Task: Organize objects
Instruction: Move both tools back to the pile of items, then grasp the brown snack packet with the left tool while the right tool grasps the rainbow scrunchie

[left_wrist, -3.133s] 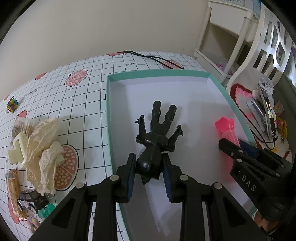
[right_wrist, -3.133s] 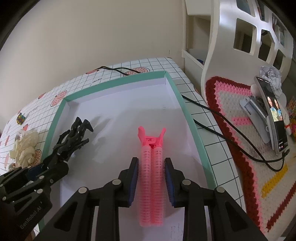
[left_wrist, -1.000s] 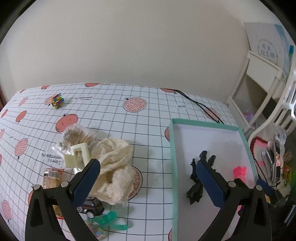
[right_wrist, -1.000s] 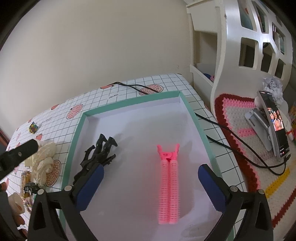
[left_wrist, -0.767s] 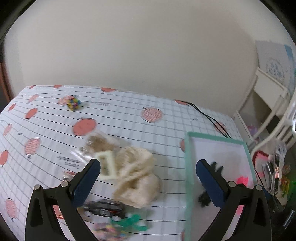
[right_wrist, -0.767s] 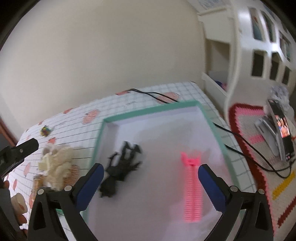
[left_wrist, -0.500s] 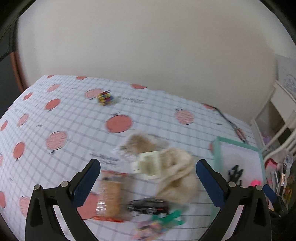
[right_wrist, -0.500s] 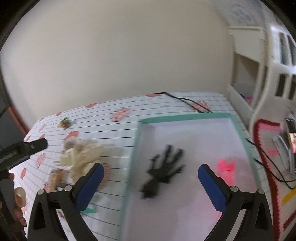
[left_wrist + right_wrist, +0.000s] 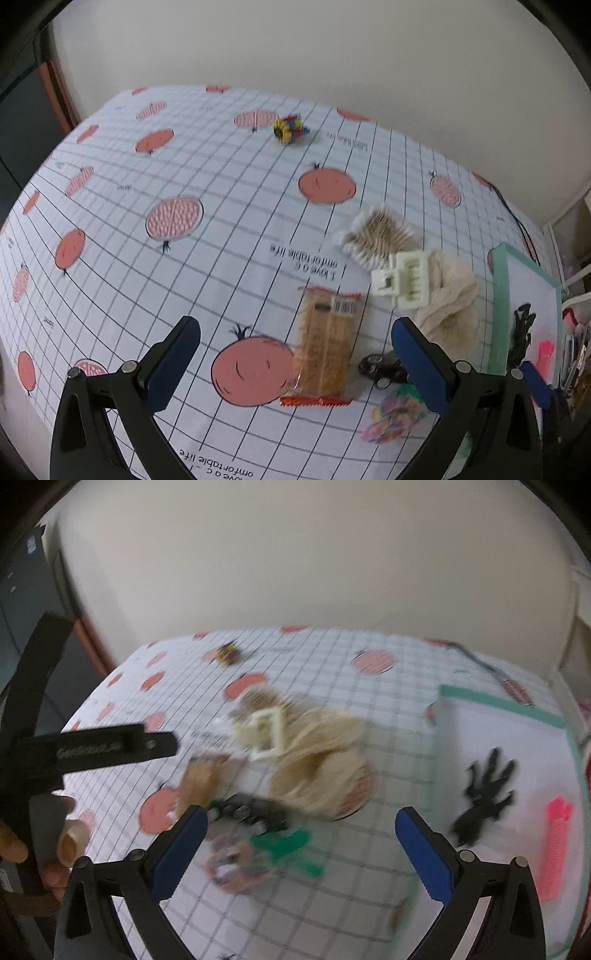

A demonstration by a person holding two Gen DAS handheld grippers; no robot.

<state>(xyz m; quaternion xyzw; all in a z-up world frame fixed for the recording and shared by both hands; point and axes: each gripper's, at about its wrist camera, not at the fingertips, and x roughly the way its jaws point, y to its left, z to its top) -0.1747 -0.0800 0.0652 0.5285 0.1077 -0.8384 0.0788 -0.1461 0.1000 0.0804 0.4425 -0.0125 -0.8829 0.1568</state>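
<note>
The table (image 9: 221,192) carries a smooth white cloth with a black grid and round red fruit prints; its left half is bare and open. At the right edge sits a shallow rectangular tray (image 9: 498,701) with a teal rim and a flat white floor, containing a glossy black articulated figure (image 9: 484,794) and a ribbed pink hair clip (image 9: 556,849), apart from each other. Left of the tray, a crumpled cream lace cloth (image 9: 450,299) touches a rigid ivory claw clip (image 9: 404,282), beside a bundle of cotton swabs (image 9: 380,236). In front lie a crinkly clear biscuit packet (image 9: 325,350) and a small black toy car (image 9: 384,367). The left gripper (image 9: 295,365) and right gripper (image 9: 301,853) both hover with jaws spread wide, holding nothing.
</note>
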